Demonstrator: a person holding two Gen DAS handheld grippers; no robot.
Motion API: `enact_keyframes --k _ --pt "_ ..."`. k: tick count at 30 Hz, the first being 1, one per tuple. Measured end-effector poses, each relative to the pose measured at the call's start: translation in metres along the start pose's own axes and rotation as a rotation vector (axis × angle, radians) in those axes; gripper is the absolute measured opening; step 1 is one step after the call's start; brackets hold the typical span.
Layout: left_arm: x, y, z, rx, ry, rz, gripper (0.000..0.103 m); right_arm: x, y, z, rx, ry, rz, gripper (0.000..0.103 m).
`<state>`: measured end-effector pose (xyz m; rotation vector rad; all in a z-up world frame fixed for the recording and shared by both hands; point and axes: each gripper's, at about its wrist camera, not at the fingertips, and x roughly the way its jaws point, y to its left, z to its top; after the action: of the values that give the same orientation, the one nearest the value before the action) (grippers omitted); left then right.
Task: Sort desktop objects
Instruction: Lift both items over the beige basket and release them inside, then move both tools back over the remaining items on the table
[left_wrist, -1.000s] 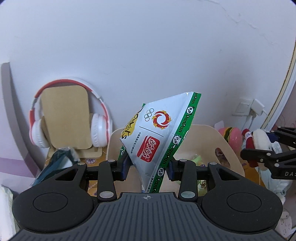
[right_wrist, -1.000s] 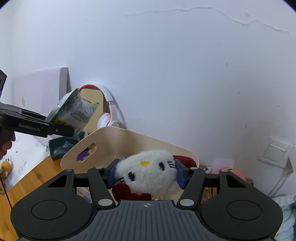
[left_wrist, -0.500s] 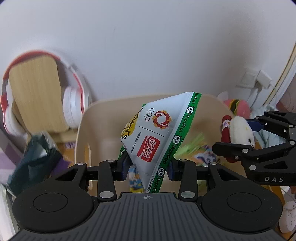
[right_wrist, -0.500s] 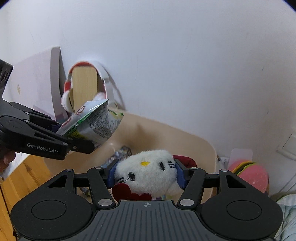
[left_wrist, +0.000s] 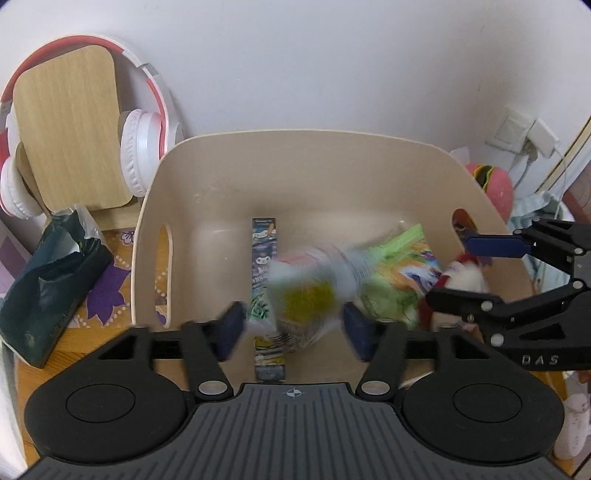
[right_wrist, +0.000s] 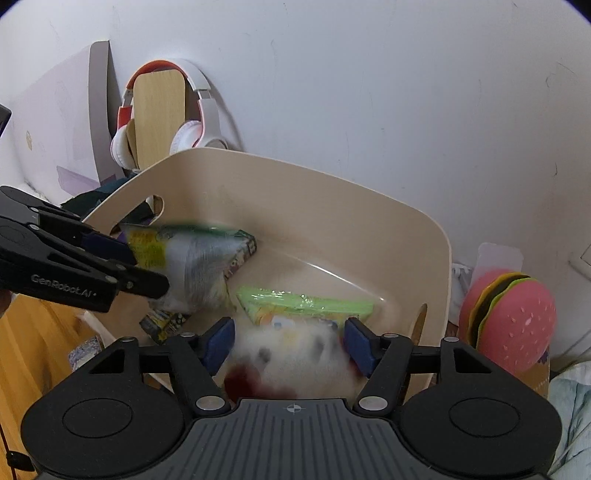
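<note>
A beige bin (left_wrist: 280, 177) stands against the wall; it also shows in the right wrist view (right_wrist: 332, 206). My left gripper (left_wrist: 293, 326) is open above it, and the white-and-green snack bag (left_wrist: 310, 288) is a blur dropping between its pads; the bag shows in the right wrist view (right_wrist: 188, 266) too. My right gripper (right_wrist: 291, 345) is open over the bin's right side, and the white cat plush (right_wrist: 291, 362) is blurred, falling from between its pads. The plush also shows in the left wrist view (left_wrist: 463, 282). A green packet (right_wrist: 303, 306) and a long dark packet (left_wrist: 264, 258) lie inside the bin.
Red-and-white headphones (left_wrist: 144, 147) hang on a wooden stand (left_wrist: 66, 129) at back left. A dark green bag (left_wrist: 44, 284) lies left of the bin. A pink burger toy (right_wrist: 513, 321) sits to its right. A wall socket (left_wrist: 524, 133) is at back right.
Both grippers have tilted down over the bin and opened. The snack bag and the cat plush have left the pads and are dropping into the bin.
</note>
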<state>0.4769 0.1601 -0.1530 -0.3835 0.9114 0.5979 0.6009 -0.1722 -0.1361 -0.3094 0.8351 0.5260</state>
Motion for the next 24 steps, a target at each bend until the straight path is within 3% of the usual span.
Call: enact_keyframes --k 3,6,11,20,24 --pt "-0.010 0.002 -0.001 -0.013 -0.029 -0.009 0.073 -0.011 0.002 -0.001 -0.004 -0.035 -0.015 0.094" --pt "-0.019 0.006 0.001 -0.028 -0.045 0.001 0.075 -0.023 0.002 0.001 -0.003 -0.079 -0.028 0.103" --pt "-0.041 0.012 -0.001 -0.022 -0.093 0.017 0.076 -0.046 0.002 0.000 0.009 -0.130 -0.044 0.103" --pt "-0.081 0.027 -0.025 -0.008 -0.167 0.053 0.078 -0.077 0.004 -0.033 0.068 -0.138 -0.065 0.103" --pt "-0.085 0.032 -0.043 0.064 -0.131 0.057 0.078 -0.082 0.009 -0.052 0.095 -0.110 -0.069 0.103"
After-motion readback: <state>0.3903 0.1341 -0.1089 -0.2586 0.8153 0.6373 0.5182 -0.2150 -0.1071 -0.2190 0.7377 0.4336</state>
